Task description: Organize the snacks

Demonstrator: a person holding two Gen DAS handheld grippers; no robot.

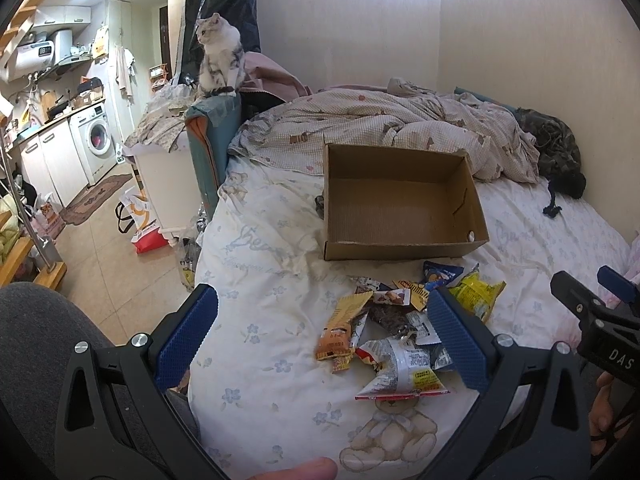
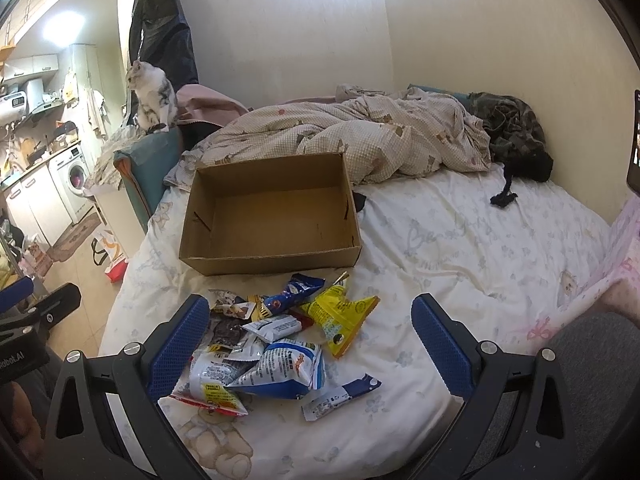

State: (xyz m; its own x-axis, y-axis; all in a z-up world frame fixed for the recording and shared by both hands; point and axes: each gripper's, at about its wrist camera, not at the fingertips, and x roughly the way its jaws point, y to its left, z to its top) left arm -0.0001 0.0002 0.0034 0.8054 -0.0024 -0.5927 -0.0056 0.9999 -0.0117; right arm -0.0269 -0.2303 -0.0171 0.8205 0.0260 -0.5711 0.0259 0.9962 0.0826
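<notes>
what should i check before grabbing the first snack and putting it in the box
1. Cardboard box empty and open on top: ok.
2. Snack pile in front of the box, none inside yet: ok.
3. Left gripper open, holding nothing: ok.
4. Right gripper open, holding nothing: ok.
5. Yellow packet lying free at the pile's edge, an easy first pick: ok.
6. Cat away from the box: ok; whether it will stay there: cannot tell.

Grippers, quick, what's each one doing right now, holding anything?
Left gripper: open, holding nothing, over the snack pile.
Right gripper: open, holding nothing.
</notes>
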